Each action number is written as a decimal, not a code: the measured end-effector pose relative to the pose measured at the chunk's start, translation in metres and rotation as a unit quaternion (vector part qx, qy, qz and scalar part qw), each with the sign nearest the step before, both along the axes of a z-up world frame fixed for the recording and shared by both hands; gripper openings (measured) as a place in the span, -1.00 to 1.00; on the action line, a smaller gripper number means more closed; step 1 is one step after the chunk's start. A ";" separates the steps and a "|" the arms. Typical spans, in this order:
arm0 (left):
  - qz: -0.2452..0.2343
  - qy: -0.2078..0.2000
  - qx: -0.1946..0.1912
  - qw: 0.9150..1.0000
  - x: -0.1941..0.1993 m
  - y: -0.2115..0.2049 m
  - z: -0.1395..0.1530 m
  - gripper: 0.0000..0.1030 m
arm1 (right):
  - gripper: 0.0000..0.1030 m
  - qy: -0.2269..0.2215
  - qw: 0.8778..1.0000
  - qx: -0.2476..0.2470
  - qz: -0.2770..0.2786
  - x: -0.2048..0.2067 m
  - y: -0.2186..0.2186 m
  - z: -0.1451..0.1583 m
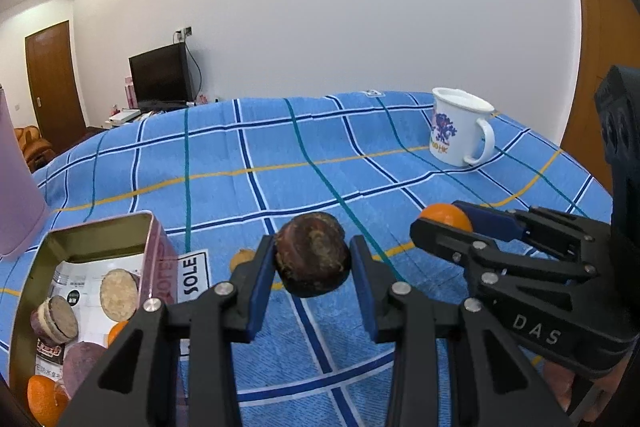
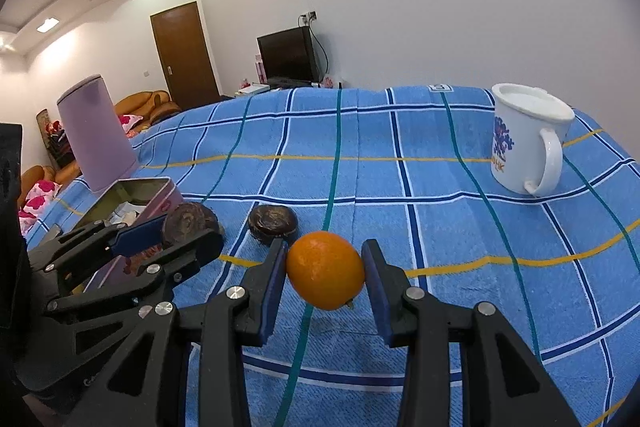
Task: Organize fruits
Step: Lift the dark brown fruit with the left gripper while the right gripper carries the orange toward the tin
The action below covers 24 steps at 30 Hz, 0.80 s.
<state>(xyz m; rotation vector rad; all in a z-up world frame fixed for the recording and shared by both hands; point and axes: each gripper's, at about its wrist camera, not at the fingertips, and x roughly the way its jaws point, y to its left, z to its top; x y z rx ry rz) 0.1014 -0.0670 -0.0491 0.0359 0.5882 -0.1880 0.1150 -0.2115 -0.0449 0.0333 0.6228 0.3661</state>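
My left gripper (image 1: 313, 259) is shut on a dark brown round fruit (image 1: 312, 254), held just above the blue checked cloth; it also shows in the right wrist view (image 2: 188, 221). My right gripper (image 2: 325, 269) is shut on an orange (image 2: 325, 270), seen in the left wrist view (image 1: 446, 215) at the right. A second dark brown fruit (image 2: 273, 221) lies on the cloth beyond the orange. An open pink tin (image 1: 158, 251) at the left holds oranges, purple and cut pieces. A small orange fruit (image 1: 241, 258) lies beside the tin.
A white mug (image 2: 524, 137) stands at the far right on the cloth. A tall lilac cup (image 2: 96, 135) stands behind the tin at the left. The cloth's far edge drops off toward a TV and a door.
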 end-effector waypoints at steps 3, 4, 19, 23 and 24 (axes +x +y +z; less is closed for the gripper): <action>0.001 -0.003 -0.003 1.000 -0.001 0.001 0.001 -0.24 | -0.22 -0.009 1.000 0.001 0.002 -0.003 0.000 0.002; 0.002 -0.005 -0.003 1.000 -0.002 0.001 0.001 -0.24 | -0.22 -0.012 1.000 0.002 0.003 -0.003 0.000 0.002; 0.006 -0.036 -0.013 0.999 -0.011 0.005 0.006 -0.24 | -0.22 -0.052 0.999 0.003 0.007 -0.017 0.000 0.010; 0.009 -0.042 -0.015 0.999 -0.013 0.006 0.008 -0.24 | -0.22 -0.063 0.998 0.005 0.008 -0.021 -0.001 0.011; 0.010 -0.044 -0.016 0.999 -0.013 0.007 0.008 -0.24 | -0.22 -0.066 0.998 0.006 0.010 -0.022 -0.001 0.012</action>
